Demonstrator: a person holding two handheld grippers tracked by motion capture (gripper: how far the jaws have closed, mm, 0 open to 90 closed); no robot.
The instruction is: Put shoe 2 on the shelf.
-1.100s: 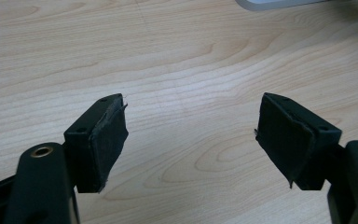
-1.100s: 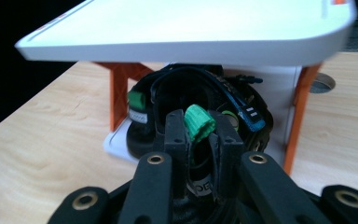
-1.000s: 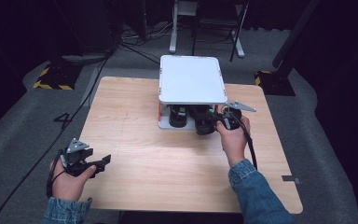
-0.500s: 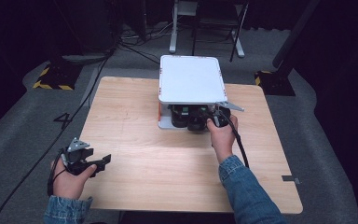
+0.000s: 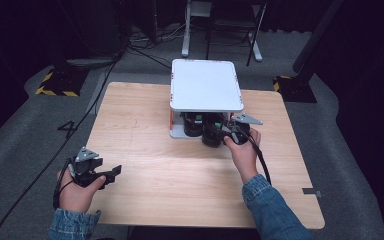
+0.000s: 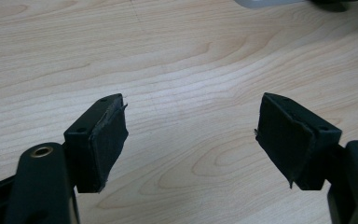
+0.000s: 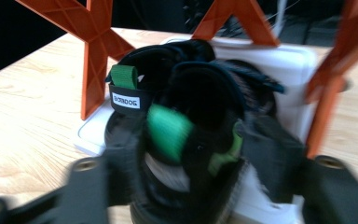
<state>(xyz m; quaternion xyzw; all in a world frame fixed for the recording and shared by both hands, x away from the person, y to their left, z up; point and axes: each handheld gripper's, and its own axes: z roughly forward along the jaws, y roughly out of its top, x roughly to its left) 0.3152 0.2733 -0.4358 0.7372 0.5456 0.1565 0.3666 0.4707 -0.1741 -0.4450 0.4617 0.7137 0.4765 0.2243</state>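
Broad bare wood across the near and left table [image 5: 145, 135], open to any pass from the front edge. Far centre blocked by a white two-tier rack [image 5: 206, 85], its lower tier packed with black shoes [image 7: 191, 121]. Entry under the top plate narrowed by orange struts [image 7: 95, 51] at either side. Right gripper [image 5: 230, 135] at that opening, fingers just parted around a shoe. Left gripper [image 5: 111, 172] low over clear wood, fingers [image 6: 103, 140] apart.

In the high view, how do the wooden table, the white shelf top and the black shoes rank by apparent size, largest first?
1. Wooden table.
2. White shelf top, though it stands higher, nearer the camera.
3. Black shoes, partly hidden under the shelf.
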